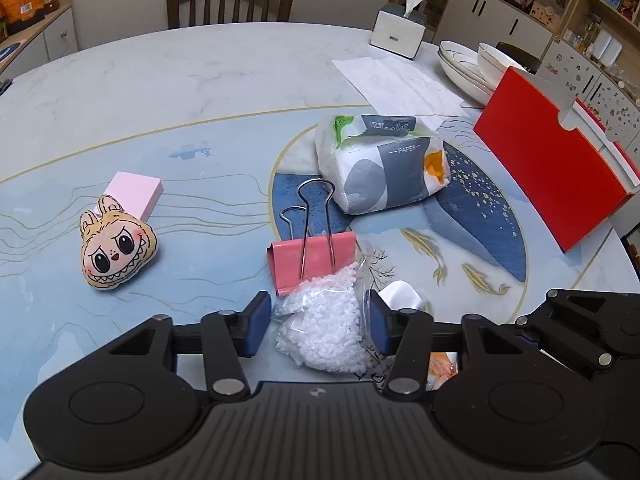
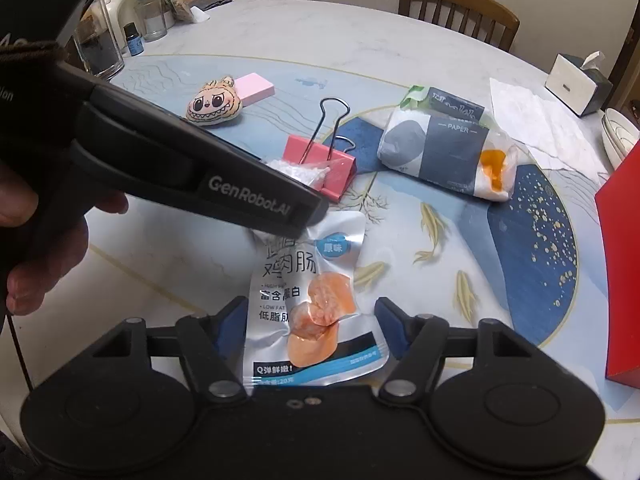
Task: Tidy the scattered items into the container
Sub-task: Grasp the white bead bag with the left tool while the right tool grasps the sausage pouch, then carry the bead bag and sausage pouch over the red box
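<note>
My left gripper has its blue pads against the sides of a clear bag of white beads, which lies on the table beside a pink binder clip. My right gripper stands open around a flat sausage snack packet, with its pads at the packet's edges and the packet unbent. A plush cartoon face, a pink block and a soft tissue pack lie scattered further off. The red box stands at the right. In the right wrist view the left tool's black housing covers the packet's top.
A tissue dispenser, stacked white bowls and a sheet of paper sit at the far right. Glass jars stand at the far left edge. A wooden chair is behind the round table. A hand holds the left tool.
</note>
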Available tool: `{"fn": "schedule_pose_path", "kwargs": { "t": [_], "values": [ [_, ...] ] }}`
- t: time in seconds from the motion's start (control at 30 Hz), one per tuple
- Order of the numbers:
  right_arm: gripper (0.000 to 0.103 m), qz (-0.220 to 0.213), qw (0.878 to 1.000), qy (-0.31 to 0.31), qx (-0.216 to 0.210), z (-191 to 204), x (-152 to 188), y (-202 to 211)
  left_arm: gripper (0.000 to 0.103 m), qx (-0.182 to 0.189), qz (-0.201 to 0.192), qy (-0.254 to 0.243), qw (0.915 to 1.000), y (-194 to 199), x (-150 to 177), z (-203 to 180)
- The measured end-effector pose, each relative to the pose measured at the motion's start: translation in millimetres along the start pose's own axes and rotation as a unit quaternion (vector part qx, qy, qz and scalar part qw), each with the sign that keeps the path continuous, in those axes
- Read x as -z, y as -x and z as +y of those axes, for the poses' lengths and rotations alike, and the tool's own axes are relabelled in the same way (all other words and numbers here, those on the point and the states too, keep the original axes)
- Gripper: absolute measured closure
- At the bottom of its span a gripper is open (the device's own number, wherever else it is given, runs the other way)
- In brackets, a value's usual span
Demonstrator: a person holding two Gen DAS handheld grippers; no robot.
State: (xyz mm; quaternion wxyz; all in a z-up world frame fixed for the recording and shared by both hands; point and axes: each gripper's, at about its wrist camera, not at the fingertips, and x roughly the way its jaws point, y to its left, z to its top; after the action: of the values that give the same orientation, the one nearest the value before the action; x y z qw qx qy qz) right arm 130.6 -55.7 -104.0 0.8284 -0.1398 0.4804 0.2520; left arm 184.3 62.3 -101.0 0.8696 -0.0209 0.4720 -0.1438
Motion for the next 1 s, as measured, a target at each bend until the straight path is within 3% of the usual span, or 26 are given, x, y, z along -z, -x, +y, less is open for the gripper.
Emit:
{"fn": "schedule_pose_path", "kwargs": {
  "t": [0.53, 1.0],
  "values": [
    [0.044, 0.018, 0.999, -0.038, 0.029, -35, 22, 25, 0.066, 0.003, 0.009, 0.011, 0.9999, 12, 15, -4],
    [0.044, -0.005, 0.995, -0.091, 0.027, -80, 48, 74, 0.066, 0.024, 0.019, -0.013, 0.9994, 30, 22, -50]
  ]
}}
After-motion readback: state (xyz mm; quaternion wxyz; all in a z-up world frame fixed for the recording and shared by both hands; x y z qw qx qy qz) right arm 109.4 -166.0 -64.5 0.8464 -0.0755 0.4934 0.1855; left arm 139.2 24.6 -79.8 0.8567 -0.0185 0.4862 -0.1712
